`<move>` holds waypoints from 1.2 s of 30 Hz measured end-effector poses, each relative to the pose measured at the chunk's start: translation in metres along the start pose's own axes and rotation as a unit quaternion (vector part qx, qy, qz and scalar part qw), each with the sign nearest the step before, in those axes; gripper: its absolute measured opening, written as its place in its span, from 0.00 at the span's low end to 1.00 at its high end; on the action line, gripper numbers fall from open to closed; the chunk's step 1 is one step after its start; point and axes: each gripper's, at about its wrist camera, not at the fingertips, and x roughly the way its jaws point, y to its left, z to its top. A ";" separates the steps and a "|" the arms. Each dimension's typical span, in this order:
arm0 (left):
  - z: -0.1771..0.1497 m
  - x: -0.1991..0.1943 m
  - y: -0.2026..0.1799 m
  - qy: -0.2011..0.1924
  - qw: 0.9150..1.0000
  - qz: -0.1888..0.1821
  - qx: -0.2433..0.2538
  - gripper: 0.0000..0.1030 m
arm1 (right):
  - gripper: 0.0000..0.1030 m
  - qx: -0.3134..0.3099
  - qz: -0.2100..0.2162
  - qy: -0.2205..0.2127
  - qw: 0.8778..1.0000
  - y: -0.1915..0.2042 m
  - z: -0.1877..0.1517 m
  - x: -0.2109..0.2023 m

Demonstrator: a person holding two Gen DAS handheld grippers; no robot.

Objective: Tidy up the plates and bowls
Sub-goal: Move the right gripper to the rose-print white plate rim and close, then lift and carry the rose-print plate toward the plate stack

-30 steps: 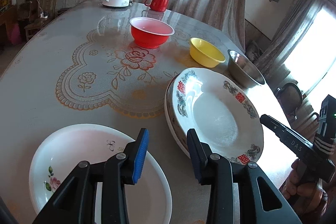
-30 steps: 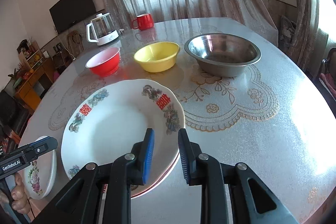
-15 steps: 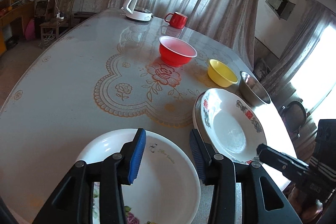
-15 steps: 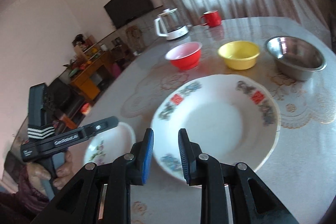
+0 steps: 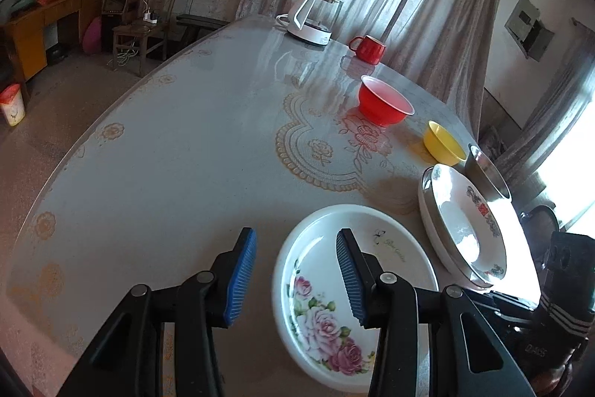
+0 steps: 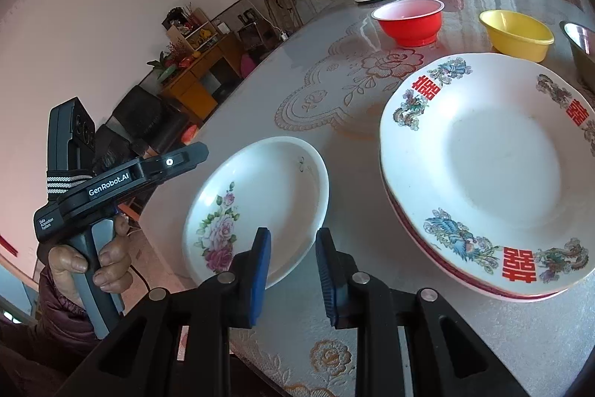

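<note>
Both grippers have swung left since the earlier frames: your left gripper now straddles the left rim of the rose plate, where before it hung over the gap between the two plates; your right gripper has left the big plate and now sits at the rose plate's near edge.

Item: rose plate. Location: flat on the table, near its front edge, just left of the plate stack. Bowls (red, yellow, steel) stand in a row beyond.

Grippers: left, jaws apart, nothing pressed; its right finger hangs over the plate well. Right, jaws narrowly apart, empty.

Handling: likely glazed ceramic, so rigid, slick, liable to chip, moderately heavy. Take it by the raised rim, one pad over and one under; the flat well offers no purchase.

Orientation: round, so no long axis; face up. Roses lie at the near-left rim, the small script at the far-right.

Next, by judgement: lift it onto the stack and set it down softly.
</note>
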 end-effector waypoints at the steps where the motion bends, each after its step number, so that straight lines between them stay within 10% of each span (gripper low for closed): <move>1: -0.004 0.000 0.002 0.002 1.000 0.001 0.003 0.42 | 0.24 -0.002 -0.006 0.001 1.000 0.000 0.000 0.003; 18: -0.038 0.017 -0.006 0.023 0.999 -0.002 0.048 0.24 | 0.20 -0.008 -0.020 0.012 1.000 -0.002 -0.002 0.021; 36: -0.041 0.014 -0.005 0.006 0.999 -0.009 0.048 0.27 | 0.24 -0.002 -0.022 0.010 1.000 0.000 -0.006 0.025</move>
